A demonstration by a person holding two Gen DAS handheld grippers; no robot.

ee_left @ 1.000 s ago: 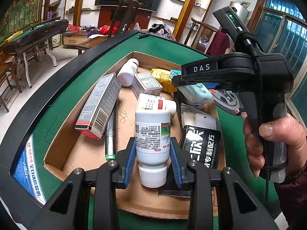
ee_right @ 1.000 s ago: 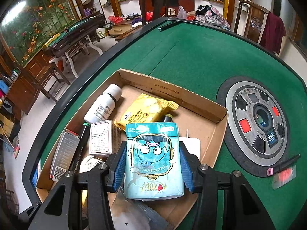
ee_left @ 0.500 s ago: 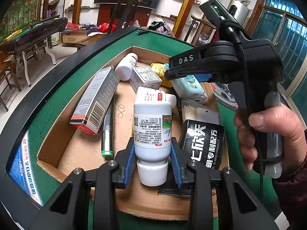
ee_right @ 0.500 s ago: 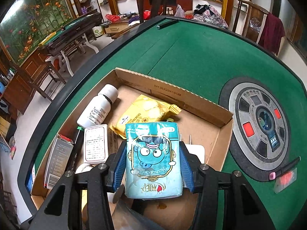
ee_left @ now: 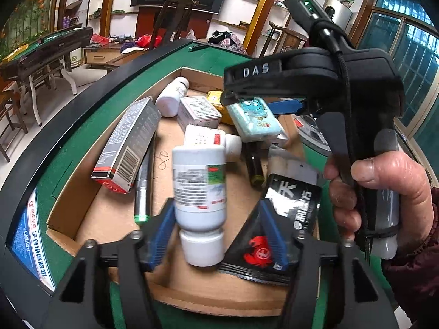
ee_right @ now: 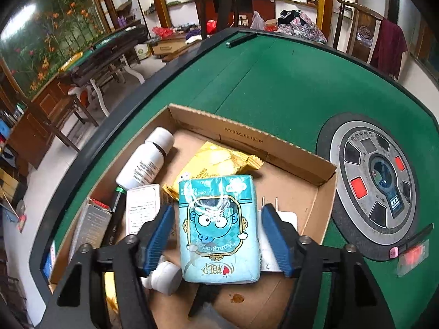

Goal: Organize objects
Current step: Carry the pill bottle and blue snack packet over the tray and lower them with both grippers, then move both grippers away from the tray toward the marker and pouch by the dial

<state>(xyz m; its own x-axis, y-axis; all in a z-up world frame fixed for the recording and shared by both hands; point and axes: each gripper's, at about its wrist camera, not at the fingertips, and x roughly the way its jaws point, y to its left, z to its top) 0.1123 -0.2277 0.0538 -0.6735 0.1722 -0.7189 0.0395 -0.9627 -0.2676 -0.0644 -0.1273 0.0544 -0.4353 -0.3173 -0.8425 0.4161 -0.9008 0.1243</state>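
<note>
One "DAS" mark, right hand-held gripper (ee_left: 282, 104)

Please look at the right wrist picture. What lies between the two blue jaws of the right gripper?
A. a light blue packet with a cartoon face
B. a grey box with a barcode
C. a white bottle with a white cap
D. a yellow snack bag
A: the light blue packet with the cartoon face sits between the jaws of the right gripper, which have just been opening and stand clear of its sides, above the cardboard box.
</note>
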